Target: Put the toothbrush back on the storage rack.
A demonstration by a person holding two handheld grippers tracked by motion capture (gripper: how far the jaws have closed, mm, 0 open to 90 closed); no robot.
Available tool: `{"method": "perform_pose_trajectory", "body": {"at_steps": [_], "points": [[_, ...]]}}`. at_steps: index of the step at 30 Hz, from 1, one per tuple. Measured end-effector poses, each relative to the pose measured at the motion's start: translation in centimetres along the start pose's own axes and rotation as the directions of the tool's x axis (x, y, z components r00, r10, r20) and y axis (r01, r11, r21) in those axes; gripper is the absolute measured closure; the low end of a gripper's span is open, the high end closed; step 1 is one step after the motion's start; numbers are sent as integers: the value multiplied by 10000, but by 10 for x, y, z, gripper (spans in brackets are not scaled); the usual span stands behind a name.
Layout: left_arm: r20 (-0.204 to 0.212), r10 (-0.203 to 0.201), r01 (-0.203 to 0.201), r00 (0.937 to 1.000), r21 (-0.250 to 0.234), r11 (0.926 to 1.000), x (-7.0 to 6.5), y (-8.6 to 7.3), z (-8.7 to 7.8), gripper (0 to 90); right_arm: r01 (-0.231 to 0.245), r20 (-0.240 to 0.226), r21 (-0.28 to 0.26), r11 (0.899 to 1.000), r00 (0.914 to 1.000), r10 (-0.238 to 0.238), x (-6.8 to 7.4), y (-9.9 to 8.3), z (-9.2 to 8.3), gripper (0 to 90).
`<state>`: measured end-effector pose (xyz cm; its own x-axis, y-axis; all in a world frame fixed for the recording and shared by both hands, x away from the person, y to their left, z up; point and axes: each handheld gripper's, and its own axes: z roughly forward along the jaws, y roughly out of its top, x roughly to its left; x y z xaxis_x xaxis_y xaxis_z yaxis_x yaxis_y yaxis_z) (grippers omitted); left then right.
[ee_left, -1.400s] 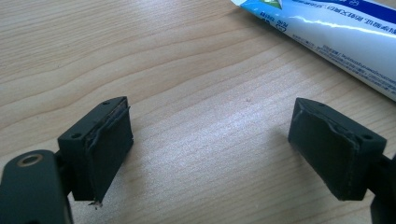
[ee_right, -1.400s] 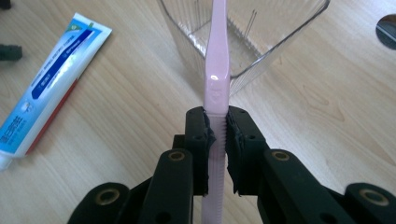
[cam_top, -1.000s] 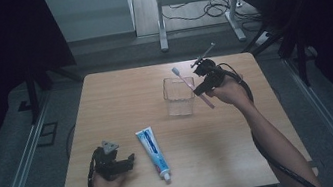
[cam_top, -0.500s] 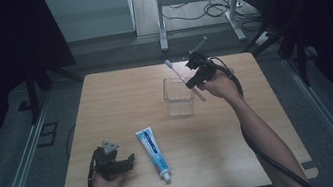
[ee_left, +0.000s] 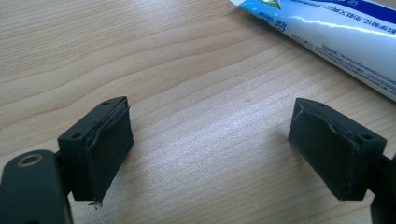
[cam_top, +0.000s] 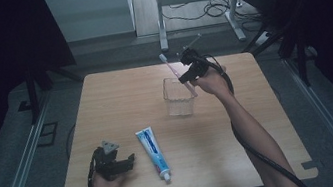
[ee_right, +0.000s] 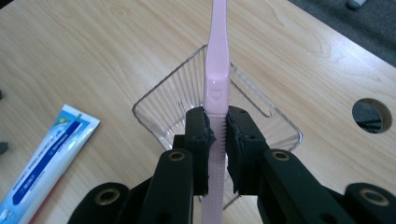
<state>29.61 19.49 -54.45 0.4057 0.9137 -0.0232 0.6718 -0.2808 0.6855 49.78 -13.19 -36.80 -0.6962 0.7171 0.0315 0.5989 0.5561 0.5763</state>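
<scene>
Your right gripper (ee_right: pixel 216 133) clamps the toothbrush (ee_right: pixel 217 70) above the cup (cam_top: pixel 178 96); lower it straight in, toward 6 o'clock.

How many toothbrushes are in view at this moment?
1. The pink toothbrush is clamped in the right gripper, held above the clear cup near the table's far edge. None lies on the table beside the toothpaste tube.

The toothpaste tube (cam_top: pixel 153 154) lies on the table (cam_top: pixel 120 101), nearer than the cup (cam_top: pixel 179 96).
</scene>
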Motion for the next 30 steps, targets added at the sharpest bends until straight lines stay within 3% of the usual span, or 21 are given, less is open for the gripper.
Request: {"method": "perform_pose_trajectory", "body": {"at_steps": [14, 30], "points": [[13, 8, -9, 10000, 47, 10000, 0, 0, 0, 136, -9, 107, -417, 9991, 9999, 13, -2, 3, 27, 787], [10, 7, -7, 10000, 45, 10000, 0, 0, 0, 136, 82, 123, -124, 9999, 9999, -81, -4, -10, 55, 786]]}}
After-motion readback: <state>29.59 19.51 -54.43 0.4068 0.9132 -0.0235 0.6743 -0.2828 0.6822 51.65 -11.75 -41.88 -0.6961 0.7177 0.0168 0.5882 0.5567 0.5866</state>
